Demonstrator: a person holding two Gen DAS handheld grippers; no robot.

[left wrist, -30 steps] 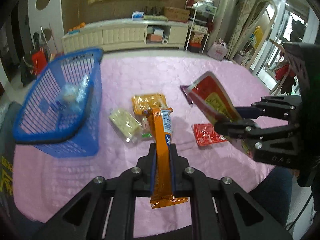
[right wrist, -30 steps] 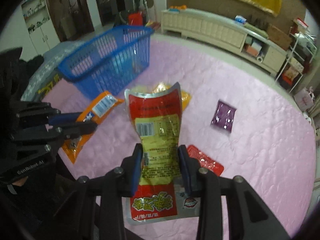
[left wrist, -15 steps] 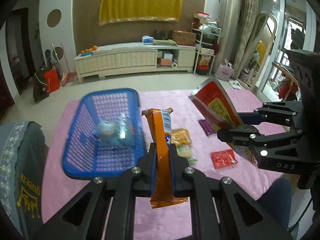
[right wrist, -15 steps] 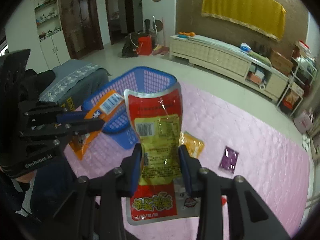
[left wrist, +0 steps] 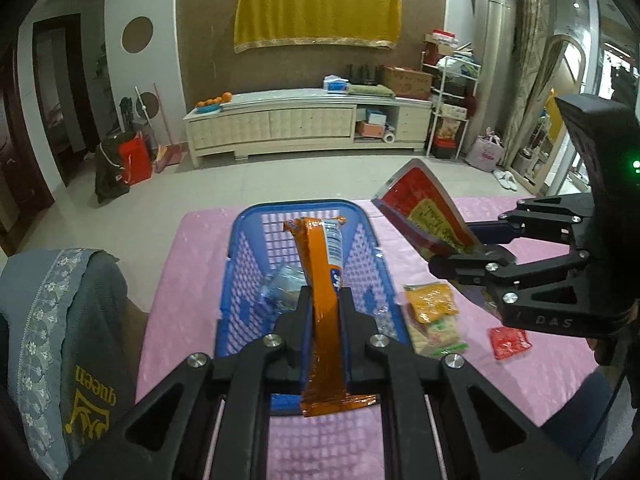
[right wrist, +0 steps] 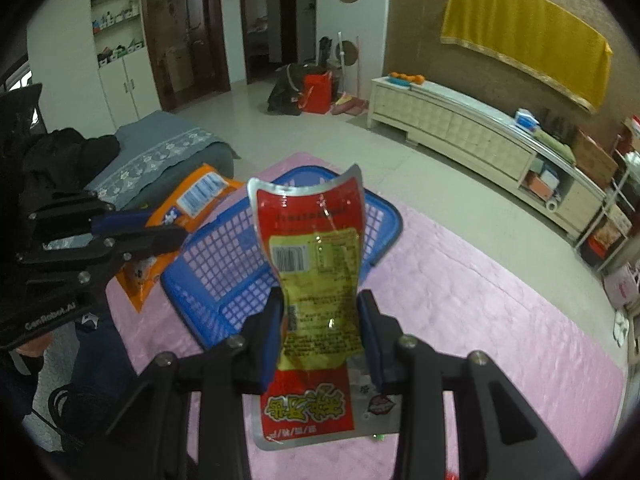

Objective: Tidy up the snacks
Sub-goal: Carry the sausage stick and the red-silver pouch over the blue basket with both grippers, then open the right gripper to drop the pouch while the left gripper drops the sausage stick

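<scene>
Up above the blue basket [left wrist: 240, 280], each hand-held gripper grasps a snack: left [left wrist: 324, 320] orange packet [left wrist: 320, 264], right [right wrist: 322, 332] red pouch [right wrist: 316, 264].

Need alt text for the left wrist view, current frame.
The left gripper clamps an orange snack packet upright above a blue basket on a pink table cover. At right, the right gripper holds a red and yellow pouch; more snacks lie beside the basket.

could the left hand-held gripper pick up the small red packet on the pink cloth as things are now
Probably not yet. The left hand-held gripper is shut on the orange snack pack over the blue basket, and the red packet lies off to its right, beneath the right hand-held gripper.
</scene>
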